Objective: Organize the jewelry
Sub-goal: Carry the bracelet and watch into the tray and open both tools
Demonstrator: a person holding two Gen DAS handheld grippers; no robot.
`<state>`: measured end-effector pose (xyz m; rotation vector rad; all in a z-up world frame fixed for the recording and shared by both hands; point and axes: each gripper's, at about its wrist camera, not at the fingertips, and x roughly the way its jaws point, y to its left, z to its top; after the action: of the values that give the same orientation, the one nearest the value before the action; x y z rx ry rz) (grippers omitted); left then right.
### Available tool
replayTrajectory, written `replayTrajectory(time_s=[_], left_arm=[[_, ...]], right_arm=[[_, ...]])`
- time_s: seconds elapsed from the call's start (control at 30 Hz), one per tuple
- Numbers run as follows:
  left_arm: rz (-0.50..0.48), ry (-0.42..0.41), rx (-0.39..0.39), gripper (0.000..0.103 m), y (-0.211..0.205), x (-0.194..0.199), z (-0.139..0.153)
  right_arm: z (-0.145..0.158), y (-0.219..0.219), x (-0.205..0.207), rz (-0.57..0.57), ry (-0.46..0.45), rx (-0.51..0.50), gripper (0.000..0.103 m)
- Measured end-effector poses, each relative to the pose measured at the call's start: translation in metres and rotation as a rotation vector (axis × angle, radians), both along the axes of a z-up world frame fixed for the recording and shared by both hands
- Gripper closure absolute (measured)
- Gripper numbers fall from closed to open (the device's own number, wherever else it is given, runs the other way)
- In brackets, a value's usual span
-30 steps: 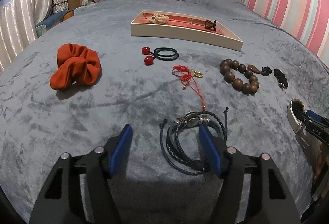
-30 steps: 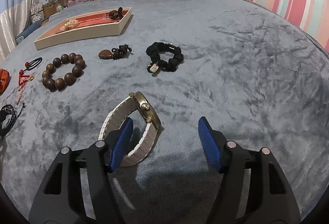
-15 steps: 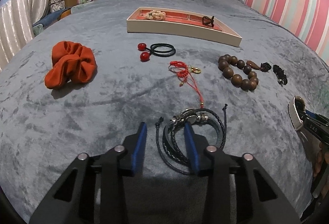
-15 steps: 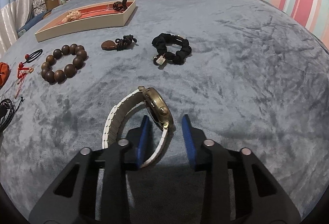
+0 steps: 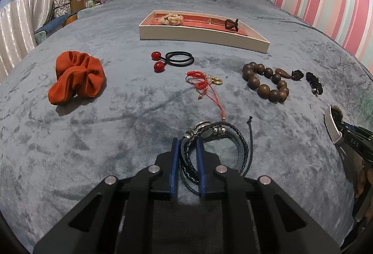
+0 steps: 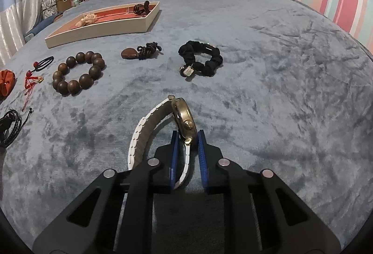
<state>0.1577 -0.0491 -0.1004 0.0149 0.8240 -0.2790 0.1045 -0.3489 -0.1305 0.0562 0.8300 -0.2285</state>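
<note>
My left gripper [image 5: 187,144] is shut on the black braided leather bracelet [image 5: 219,137], which still rests on the grey bedspread. My right gripper [image 6: 188,136] is shut on the strap of a white watch with a gold case [image 6: 184,119]; the watch also shows at the right edge of the left wrist view [image 5: 332,123]. A cream jewelry tray with a red lining [image 5: 202,32] stands at the far middle and holds a pale beaded piece [image 5: 171,18] and a dark knotted cord [image 5: 232,24].
On the bedspread lie an orange scrunchie [image 5: 74,78], a black hair tie with red balls [image 5: 173,59], a red cord charm [image 5: 204,80], a wooden bead bracelet [image 5: 264,81], a brown pendant [image 6: 139,52] and a black scrunchie [image 6: 200,60]. Pillows and striped walls lie behind.
Both grippers went from wide open to shut: the left closed on the black leather bracelet, the right closed on the white watch strap. Both moved slightly forward.
</note>
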Motion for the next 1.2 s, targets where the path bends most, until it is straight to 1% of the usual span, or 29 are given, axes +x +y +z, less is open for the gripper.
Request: replayTrajectory(time_s=[0.2, 0.47, 0.67, 0.83, 0.93, 1.03, 1.13, 1.2], left_arm=[[-0.004, -0.019, -0.015, 0.089, 0.002, -0.003, 0.007], [-0.006, -0.051, -0.02, 0.089, 0.002, -0.001, 0.022], [-0.01, -0.097, -0.031, 0.089, 0.002, 0.012, 0.044], [-0.017, -0.152, -0.054, 0.089, 0.001, 0.034, 0.074], [-0.021, -0.191, -0.063, 0.089, 0.001, 0.052, 0.096], [-0.022, -0.233, -0.074, 0.089, -0.001, 0.077, 0.12], [-0.012, -0.254, -0.072, 0.089, -0.003, 0.101, 0.133], [-0.002, -0.258, -0.067, 0.089, -0.006, 0.125, 0.139]], right_arm=[[0.009, -0.001, -0.004, -0.006, -0.04, 0.022, 0.088], [0.025, 0.007, -0.002, 0.016, -0.081, 0.025, 0.088], [0.039, 0.01, 0.01, 0.029, -0.109, 0.036, 0.088], [0.057, 0.021, 0.033, 0.062, -0.139, 0.04, 0.088], [0.073, 0.028, 0.054, 0.084, -0.167, 0.046, 0.088], [0.088, 0.034, 0.079, 0.104, -0.19, 0.051, 0.088], [0.101, 0.042, 0.106, 0.124, -0.206, 0.047, 0.088], [0.108, 0.048, 0.13, 0.139, -0.211, 0.049, 0.088]])
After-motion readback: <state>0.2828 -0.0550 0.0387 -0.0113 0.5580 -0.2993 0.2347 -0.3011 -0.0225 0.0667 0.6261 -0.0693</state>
